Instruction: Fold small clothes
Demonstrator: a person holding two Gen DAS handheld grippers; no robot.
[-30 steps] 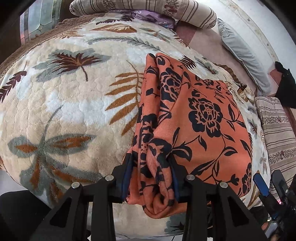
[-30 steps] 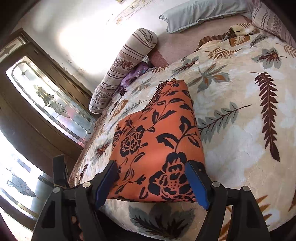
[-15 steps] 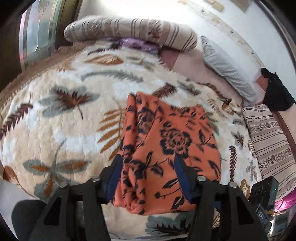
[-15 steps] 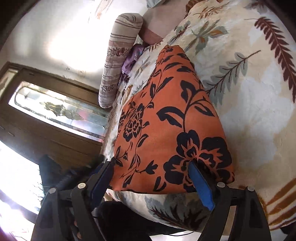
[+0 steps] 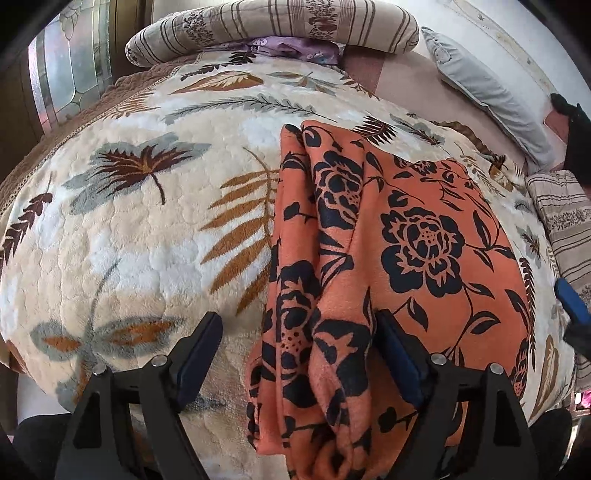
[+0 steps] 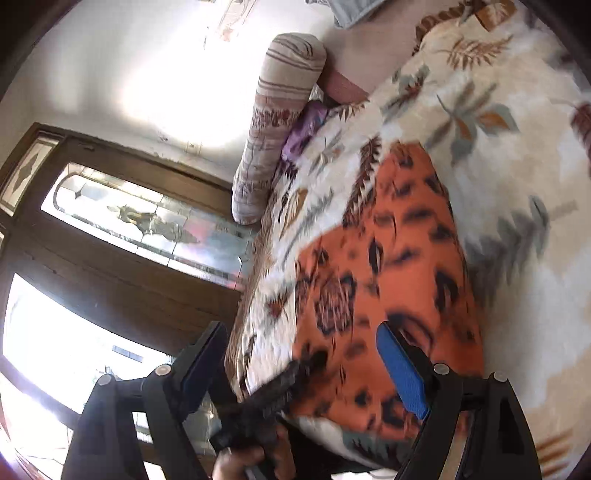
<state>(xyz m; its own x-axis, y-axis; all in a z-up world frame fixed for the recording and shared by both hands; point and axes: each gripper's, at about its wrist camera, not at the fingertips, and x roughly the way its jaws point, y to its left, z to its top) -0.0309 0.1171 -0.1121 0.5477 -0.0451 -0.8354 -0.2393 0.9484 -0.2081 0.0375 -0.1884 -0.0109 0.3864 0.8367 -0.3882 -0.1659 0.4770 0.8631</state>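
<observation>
Nearest, the left gripper is opening its jaws astride the rolled near edge of the folded orange floral cloth, pads clear. Right gripper gapes wide, holding nothing. Left of the cloth lies bare blanket; beyond it, a striped bolster.

The left tongs are showing black angular arms, dark blue pads and round silver screws. The right tongs are wearing the same black frame and silver screws, with a brighter blue textured pad.
</observation>
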